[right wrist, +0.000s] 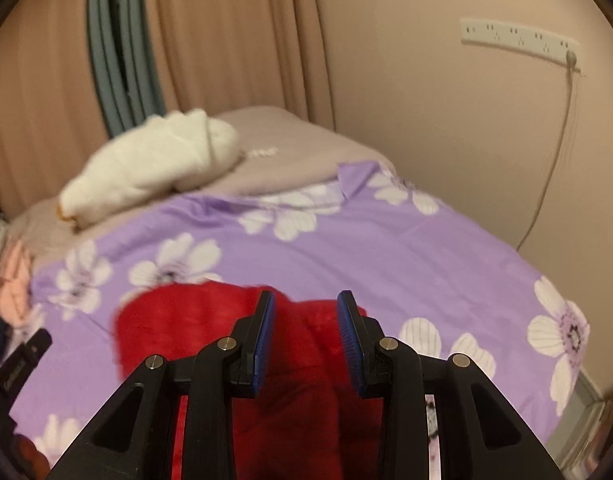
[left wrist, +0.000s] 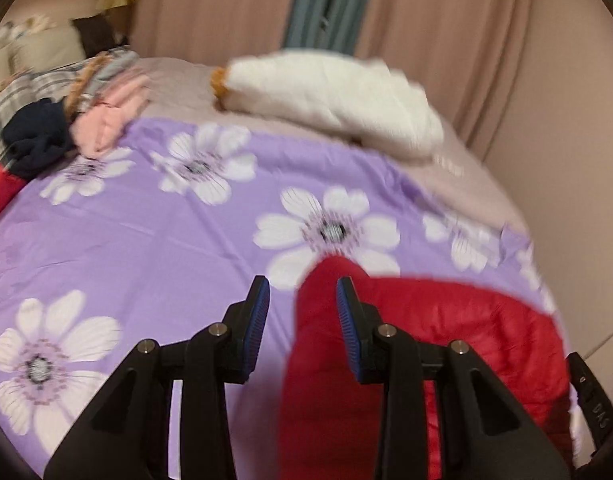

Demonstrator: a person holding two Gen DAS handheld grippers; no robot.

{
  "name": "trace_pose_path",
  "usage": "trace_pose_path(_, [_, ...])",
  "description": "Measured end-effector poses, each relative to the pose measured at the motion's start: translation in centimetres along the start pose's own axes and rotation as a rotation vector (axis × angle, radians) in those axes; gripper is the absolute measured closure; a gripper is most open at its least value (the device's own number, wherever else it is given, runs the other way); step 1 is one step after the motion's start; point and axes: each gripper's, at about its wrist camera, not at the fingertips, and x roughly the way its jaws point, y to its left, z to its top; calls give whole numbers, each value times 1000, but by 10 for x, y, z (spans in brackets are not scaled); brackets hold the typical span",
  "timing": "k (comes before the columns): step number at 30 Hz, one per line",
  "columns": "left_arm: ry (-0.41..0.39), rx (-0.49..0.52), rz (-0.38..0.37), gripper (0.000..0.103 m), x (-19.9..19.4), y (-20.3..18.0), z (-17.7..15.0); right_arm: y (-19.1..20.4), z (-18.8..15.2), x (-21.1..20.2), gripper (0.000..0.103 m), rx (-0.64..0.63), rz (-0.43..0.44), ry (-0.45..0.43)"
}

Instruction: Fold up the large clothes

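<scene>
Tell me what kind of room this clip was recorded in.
Most likely a bedroom: a bed under a purple flowered sheet, pillows at its far end, and floor-length curtains behind it.

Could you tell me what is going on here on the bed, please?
A person is working with two handheld grippers on a red padded garment lying on a purple flowered sheet. The left gripper and right gripper each hover over it with jaws apart; neither visibly pinches the fabric. A white bundle and other clothes lie at the far side.
</scene>
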Motion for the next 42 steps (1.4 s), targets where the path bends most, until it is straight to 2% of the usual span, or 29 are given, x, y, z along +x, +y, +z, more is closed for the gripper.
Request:
trace_pose_path(3, [128,37,50,70,56,-19,-29,-21,-15,56,68,37,-49,108])
trace_pose_path(5, [177,-24,-8,70,81,-17,-46,-35,-28,84,68,78,-27,159])
trace_pose_path(7, [161,-81,-37,67,88,-12,-49,-49,-40,105,68,130,5,176])
trace_pose_path(9, [145,-83,-17,67,95,-15,-51,-56,-50,121,68,171,23,183])
trace_pose_path(11, [132,-46,30,67,99,-24,-55,-49,-52,128,68,144,-4,179])
trace_pose_path(14, [126,-18,62,67,107,-31,-58,-37,-54,133,68,86,-53,152])
trace_pose_path(18, [112,-31,54,67,114,-28,-60,-41,-56,140,68,100,-45,148])
trace_pose_path(23, [113,-7,93,67,118,-33,-61,-29,-53,145,69,38,-135,128])
trace_pose_path(26, [122,-4,104,64,114,-31,-58,-29,-48,143,68,31,-151,137])
trace_pose_path(29, [141,-27,190,40,97,-19,-57,-29,-47,122,68,44,-207,119])
trace_pose_path(30, [149,-66,178,40,84,-8,-56,-30,-46,116,68,53,-211,121])
trace_pose_path(31, [153,-108,142,41,76,0,-57,-33,-45,104,68,73,-202,119])
trace_pose_path(33, [185,-269,13,44,52,25,-60,-42,-43,75,68,148,-154,85])
trace_pose_path(34, [206,-310,-39,44,43,32,-62,-44,-43,61,68,176,-138,75])
trace_pose_path(35, [214,-299,-75,44,31,34,-65,-43,-42,52,68,187,-124,71])
trace_pose_path(38, [143,-146,-21,44,6,22,-84,-33,-50,26,68,149,-60,24])
trace_pose_path(40, [93,-60,24,43,-1,13,-107,-26,-64,23,68,110,-123,-1])
trace_pose_path(42, [88,-39,55,42,4,11,-123,-27,-77,33,68,129,-133,23])
